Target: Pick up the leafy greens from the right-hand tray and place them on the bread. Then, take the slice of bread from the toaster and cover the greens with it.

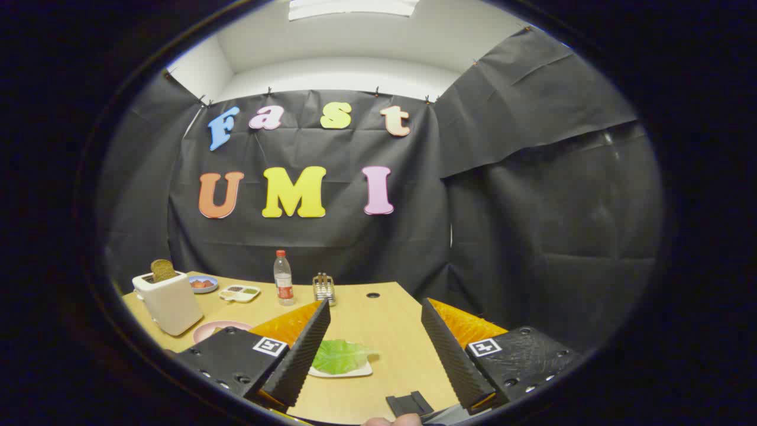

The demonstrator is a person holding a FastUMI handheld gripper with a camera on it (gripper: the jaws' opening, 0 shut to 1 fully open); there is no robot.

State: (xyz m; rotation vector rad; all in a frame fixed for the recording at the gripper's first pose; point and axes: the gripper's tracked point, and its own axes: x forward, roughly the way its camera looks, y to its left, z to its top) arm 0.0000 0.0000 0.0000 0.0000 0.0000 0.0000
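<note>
My gripper (374, 313) is open, held above the wooden table (384, 319) with nothing between its fingers. A green leaf (340, 356) lies on a small white tray (355, 372), low between the fingers and close to the left finger (304, 349). Far off to the left stands a white toaster (168, 302) with a brown bread slice (162, 270) sticking up out of its slot. A pink plate (216, 328) sits in front of the toaster, partly hidden by the left finger's mount; what lies on it is hidden.
Along the back of the table stand a water bottle (284, 278) with a red cap, a small metal rack (323, 289), a divided white dish (239, 292) and a blue bowl (203, 284) of reddish food. A round hole (372, 294) is in the tabletop.
</note>
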